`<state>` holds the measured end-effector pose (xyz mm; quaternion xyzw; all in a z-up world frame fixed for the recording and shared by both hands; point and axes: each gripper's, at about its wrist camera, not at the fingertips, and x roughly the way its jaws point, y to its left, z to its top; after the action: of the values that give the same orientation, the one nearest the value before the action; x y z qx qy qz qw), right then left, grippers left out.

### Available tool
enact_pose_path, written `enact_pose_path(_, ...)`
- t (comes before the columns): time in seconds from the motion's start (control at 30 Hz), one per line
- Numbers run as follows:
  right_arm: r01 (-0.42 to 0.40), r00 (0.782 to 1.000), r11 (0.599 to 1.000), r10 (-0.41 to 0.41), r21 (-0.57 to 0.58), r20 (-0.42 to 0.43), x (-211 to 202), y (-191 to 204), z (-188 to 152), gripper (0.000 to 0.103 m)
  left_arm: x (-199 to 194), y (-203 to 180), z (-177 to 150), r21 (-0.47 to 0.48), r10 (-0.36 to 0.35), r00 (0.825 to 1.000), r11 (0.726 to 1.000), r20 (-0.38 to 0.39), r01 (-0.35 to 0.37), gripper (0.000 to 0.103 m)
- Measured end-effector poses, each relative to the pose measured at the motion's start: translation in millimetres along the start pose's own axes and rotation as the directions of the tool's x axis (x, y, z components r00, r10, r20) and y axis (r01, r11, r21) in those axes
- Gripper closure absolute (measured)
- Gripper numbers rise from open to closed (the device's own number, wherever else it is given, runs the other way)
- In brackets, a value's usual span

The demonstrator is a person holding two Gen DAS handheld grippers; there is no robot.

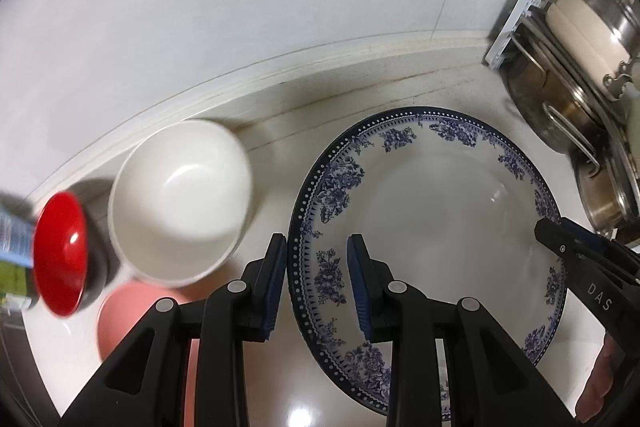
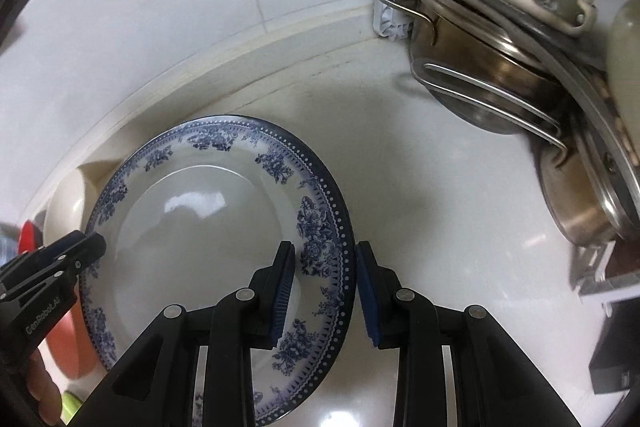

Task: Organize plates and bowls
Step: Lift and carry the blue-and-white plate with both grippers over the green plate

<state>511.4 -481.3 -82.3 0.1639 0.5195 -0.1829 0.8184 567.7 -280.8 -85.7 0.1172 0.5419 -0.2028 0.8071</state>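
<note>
Plate (image 1: 432, 211) rim between tool (image 1: 318, 283) fingers

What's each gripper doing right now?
Left gripper: shut on the blue-patterned plate rim.
Right gripper: shut on the plate's opposite rim.

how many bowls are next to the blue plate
3: a white ceramic bowl just left of the blue-patterned plate, a small red bowl farther left, and a pink bowl partly hidden in front. More may be hidden.
</note>
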Motion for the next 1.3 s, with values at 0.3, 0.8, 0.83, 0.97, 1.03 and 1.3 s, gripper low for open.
enact_pose_path(0.3,-0.007,0.999,0.999,0.01,-0.054,0.052,-41,23,-30,0.071,-52,27,-40,-0.066,-0.001,0.998,0.998,0.059,0.005,0.072)
enact_pose_path(0.8,-0.016,0.987,0.984,0.045,-0.178,0.157,-110,92,-100,0.071,-121,99,-123,-0.189,0.039,0.991,0.982,0.128,-0.014,0.072)
enact_pose_path(0.83,-0.018,0.986,0.981,0.05,-0.193,0.162,-114,100,-107,0.071,-125,105,-129,-0.196,0.044,0.99,0.98,0.131,-0.017,0.072)
enact_pose_path(0.97,-0.036,0.983,0.974,0.075,-0.225,0.17,-123,120,-126,0.071,-142,132,-155,-0.234,0.07,0.987,0.972,0.148,-0.034,0.072)
enact_pose_path(1.03,-0.045,0.98,0.969,0.089,-0.243,0.175,-129,133,-137,0.071,-148,142,-166,-0.248,0.08,0.985,0.968,0.151,-0.04,0.072)
enact_pose_path(1.3,-0.087,0.978,0.951,0.138,-0.297,0.158,-140,178,-176,0.071,-170,190,-216,-0.314,0.122,0.98,0.947,0.159,-0.067,0.072)
